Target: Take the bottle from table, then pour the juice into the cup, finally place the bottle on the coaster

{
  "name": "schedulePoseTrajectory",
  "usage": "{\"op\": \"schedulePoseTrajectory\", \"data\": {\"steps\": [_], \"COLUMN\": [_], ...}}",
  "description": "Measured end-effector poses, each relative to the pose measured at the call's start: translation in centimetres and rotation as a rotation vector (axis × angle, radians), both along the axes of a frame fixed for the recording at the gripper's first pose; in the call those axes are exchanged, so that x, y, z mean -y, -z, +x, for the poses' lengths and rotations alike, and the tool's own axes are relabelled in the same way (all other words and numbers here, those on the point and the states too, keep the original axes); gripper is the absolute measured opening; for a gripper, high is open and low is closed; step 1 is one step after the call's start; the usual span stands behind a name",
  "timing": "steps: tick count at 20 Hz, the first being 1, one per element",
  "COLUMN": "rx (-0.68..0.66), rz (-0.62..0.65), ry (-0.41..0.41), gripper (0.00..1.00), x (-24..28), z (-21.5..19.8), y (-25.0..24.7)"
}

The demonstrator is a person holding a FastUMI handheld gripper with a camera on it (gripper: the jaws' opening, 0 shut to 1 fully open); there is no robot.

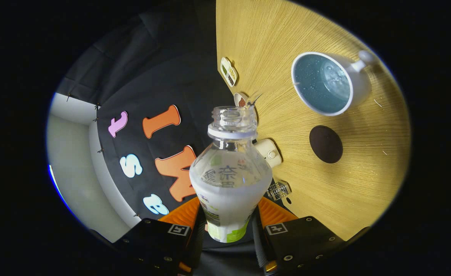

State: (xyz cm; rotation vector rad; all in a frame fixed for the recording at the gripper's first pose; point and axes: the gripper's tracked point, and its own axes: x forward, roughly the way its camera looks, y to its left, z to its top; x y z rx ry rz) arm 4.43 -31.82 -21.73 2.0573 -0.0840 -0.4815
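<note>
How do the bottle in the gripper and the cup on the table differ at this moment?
The bottle is clear plastic with white liquid in its lower part; the cup is opaque white with a blue inside. The bottle is held between the fingers of the gripper, off the wooden table; the cup rests on that table beside a dark round coaster. The cup has a handle, the bottle none. Both are open-topped.

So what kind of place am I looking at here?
Probably a staged test booth: black cloth wall, light wooden table holding a white cup and dark round coaster, the claw gripping an uncapped clear plastic bottle.
</note>
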Motion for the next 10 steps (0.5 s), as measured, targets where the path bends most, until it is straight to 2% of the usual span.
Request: {"op": "schedulePoseTrajectory", "data": {"steps": [10], "rx": [0.041], "rz": [0.048], "ry": [0.029], "gripper": [0.57], "x": [0.64], "z": [0.19], "y": [-0.55]}}
